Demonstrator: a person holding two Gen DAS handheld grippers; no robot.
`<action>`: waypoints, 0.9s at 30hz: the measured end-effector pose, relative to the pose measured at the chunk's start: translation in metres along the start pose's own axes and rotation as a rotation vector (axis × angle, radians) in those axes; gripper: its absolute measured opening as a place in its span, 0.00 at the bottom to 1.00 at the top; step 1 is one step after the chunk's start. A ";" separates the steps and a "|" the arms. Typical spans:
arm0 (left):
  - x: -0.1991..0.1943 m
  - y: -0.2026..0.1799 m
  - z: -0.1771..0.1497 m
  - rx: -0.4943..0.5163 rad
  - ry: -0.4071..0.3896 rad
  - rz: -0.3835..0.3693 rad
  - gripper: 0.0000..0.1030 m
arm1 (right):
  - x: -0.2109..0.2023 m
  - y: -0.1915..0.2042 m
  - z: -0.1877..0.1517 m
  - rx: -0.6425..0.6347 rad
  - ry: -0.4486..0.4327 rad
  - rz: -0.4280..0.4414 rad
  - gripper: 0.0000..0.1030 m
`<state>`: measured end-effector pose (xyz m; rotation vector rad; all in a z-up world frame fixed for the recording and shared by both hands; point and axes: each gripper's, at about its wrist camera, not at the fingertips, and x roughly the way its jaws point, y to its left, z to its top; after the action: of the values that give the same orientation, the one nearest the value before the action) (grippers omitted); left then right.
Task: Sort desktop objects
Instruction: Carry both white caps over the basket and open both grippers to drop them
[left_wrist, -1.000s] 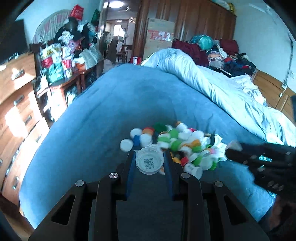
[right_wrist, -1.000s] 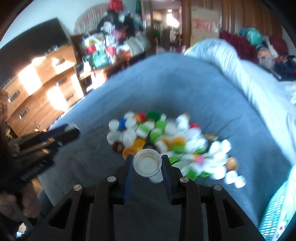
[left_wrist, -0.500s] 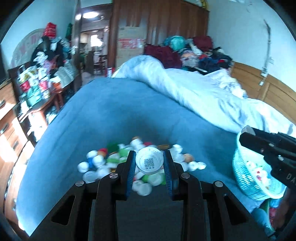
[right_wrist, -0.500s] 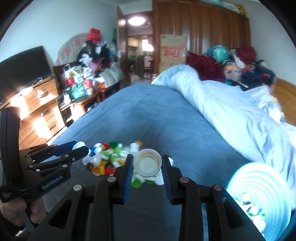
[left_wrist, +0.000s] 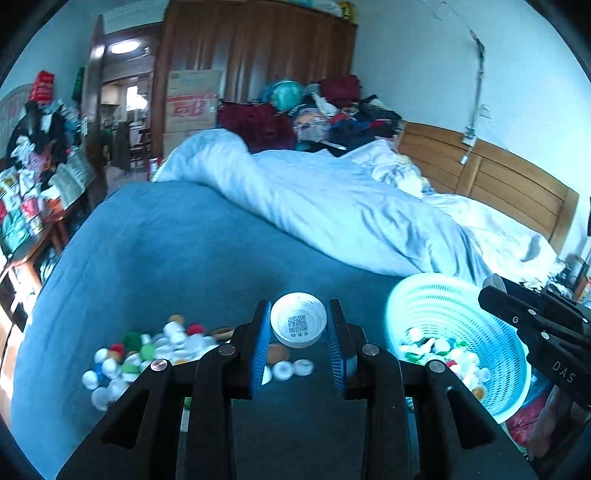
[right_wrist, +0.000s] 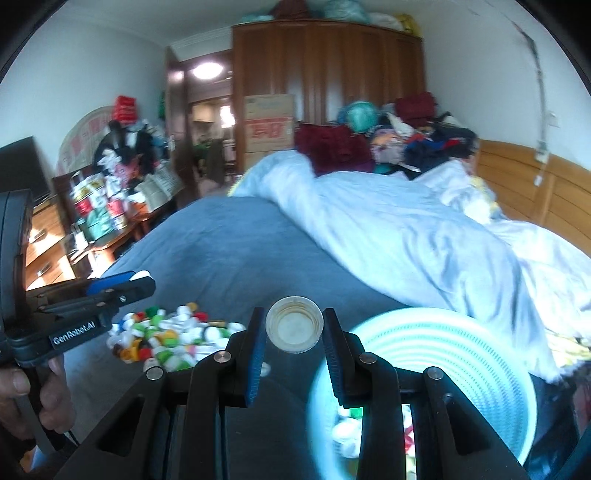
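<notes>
— Gripping on our left side, the left gripper (left_wrist: 298, 325) has its ribbed blue pads (left_wrist: 261, 343) clenched on a round white plastic cap with a QR code printed inside (left_wrist: 298, 325), held above the flat blue bedspread (left_wrist: 177, 251). What do we see around it?

— At the far left we see the loose heap of small round plastic bottle caps (left_wrist: 147, 350), white, green, red and orange, lying on the bedspread. To the right stands the pale turquoise perforated plastic basket (left_wrist: 461, 314), its wall a fine grid of holes, with more caps inside. Behind it lies the crumpled pale blue quilt (left_wrist: 351, 214).

— And our right side?

— The right gripper (right_wrist: 294, 325) is grasping a round cream plastic cap with a ridged rim (right_wrist: 294, 325), open side toward us, between its own blue pads (right_wrist: 256, 350). It hangs at the near left edge of the basket (right_wrist: 480, 354), which looks blurred here.

— What does each view add?

— Only the left wrist view lets us read the basket's contents clearly. Only the right wrist view shows us, at its far left, a hand (right_wrist: 40, 398) around the black handle of the left gripper (right_wrist: 142, 282), which sits above the heap of caps (right_wrist: 166, 339).
</notes>
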<state>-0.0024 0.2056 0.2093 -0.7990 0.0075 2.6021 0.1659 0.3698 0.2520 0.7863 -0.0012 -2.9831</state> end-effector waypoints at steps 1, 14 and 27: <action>0.001 -0.007 0.002 0.010 0.000 -0.005 0.24 | -0.001 -0.006 0.000 0.008 0.001 -0.011 0.32; 0.012 -0.075 0.022 0.093 0.003 -0.072 0.24 | -0.019 -0.059 -0.004 0.055 0.022 -0.072 0.32; 0.048 -0.145 0.023 0.199 0.135 -0.138 0.24 | -0.015 -0.104 -0.018 0.112 0.097 -0.093 0.32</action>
<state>0.0060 0.3594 0.2189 -0.8676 0.2376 2.3696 0.1821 0.4745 0.2423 0.9691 -0.1315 -3.0505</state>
